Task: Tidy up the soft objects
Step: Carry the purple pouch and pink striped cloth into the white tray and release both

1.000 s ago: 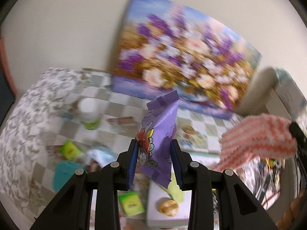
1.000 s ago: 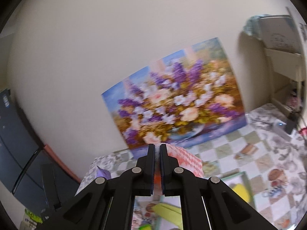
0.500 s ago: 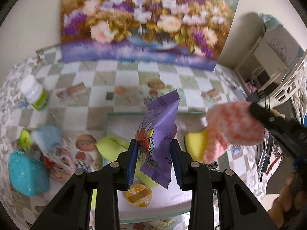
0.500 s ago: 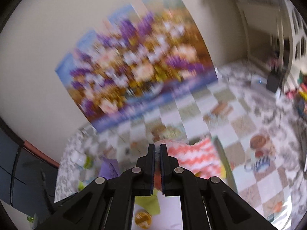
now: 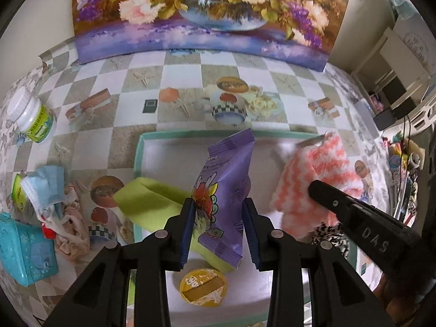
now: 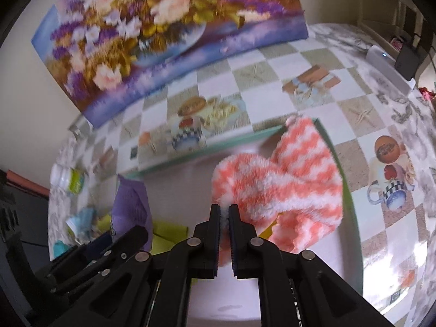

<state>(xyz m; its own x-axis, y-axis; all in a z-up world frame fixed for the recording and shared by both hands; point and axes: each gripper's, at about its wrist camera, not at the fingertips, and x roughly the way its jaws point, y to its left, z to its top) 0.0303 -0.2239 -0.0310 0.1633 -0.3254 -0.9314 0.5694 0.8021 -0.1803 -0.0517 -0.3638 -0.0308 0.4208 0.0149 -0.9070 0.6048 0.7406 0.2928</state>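
- Two grippers are hovering over the teal-rimmed tray [image 5: 137, 152], each carrying something soft.
- Left of the tray: a crumpled blue face mask [image 5: 45, 188] and a teal plastic box [image 5: 24, 250] are lying on the glossy checked tablecloth [image 5: 179, 73].
- Left gripper [image 5: 219, 227] is pinching a crinkly purple snack packet [image 5: 226, 190] upright above a flat yellow-green cloth [image 5: 152, 204].
- Risk: the slick foil may be slipping sideways and landing on the cloth's overhanging edge.
- Right gripper [image 6: 224, 235]: jaws have just been parting slightly, a fold of the fluffy coral-and-white zigzag cloth [image 6: 288, 188] between them.
- Risk: the fluffy cloth is draping onto the tray's far right rim, so it may be settling half outside.
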